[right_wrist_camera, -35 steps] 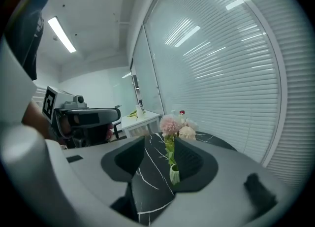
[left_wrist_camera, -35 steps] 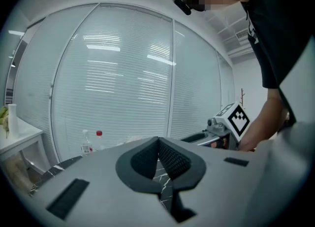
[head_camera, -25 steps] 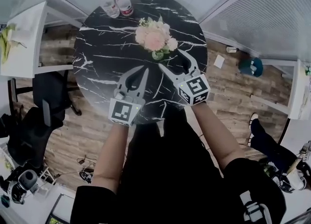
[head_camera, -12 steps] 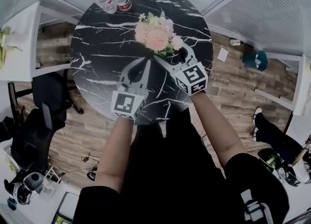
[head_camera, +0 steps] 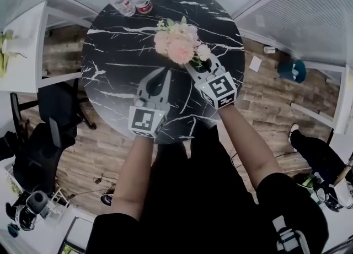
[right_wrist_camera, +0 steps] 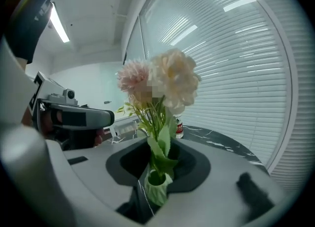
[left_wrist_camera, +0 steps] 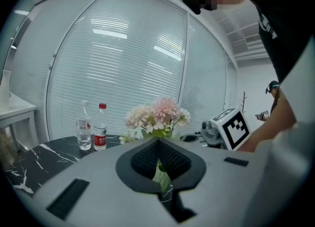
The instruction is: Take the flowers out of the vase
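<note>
Now | flowers: pink, cream blooms | vase: pale green, ribbed

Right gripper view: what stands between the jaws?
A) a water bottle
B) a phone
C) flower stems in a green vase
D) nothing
C: the flowers rise from the green vase between the jaws of the right gripper; those jaws have just been closing around the stems.

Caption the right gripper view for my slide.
Right gripper, fingers just closed in, pinches the pink and cream flowers at their stems above the green vase.
</note>
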Demonstrator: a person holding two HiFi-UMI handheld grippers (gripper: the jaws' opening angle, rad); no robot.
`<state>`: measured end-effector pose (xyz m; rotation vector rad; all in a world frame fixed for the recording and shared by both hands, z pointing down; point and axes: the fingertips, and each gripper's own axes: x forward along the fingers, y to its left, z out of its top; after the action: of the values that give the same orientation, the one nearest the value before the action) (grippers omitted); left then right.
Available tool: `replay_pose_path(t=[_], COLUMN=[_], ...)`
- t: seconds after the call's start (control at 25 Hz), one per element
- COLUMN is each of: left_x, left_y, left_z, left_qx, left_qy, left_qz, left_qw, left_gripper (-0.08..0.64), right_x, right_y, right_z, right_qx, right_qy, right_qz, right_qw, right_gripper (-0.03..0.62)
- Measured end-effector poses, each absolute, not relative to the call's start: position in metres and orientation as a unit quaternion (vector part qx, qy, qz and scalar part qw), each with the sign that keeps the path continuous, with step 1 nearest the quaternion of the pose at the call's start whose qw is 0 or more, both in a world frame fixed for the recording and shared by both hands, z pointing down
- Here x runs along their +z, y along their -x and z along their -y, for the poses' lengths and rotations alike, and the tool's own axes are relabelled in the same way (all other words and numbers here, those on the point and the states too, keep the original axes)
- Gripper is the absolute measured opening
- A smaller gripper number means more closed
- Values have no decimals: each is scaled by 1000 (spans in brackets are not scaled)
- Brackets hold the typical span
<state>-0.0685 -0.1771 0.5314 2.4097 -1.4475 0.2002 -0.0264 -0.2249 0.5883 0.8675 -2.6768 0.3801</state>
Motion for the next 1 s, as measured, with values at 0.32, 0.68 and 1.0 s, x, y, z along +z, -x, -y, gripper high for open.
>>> replay_pose_path(t=[0.32,0.68,1.0], left_x=[532,511,478], left_y=[75,81,83], left_z=[173,170,165], left_qx=[70,56,35], left_qy=[-843,-846,-852], left_qz=[508,508,503], left_qw=[160,153,141], left_gripper=[11,11,11], right_x=[579,545,503], right_y=[26,27,30], right_z=[226,230,226], right_qx=[116,114,99], right_qy=[-316,-322,-326], right_qz=[931,932,933], right_qw=[138,121,118], right_gripper=[42,40,38])
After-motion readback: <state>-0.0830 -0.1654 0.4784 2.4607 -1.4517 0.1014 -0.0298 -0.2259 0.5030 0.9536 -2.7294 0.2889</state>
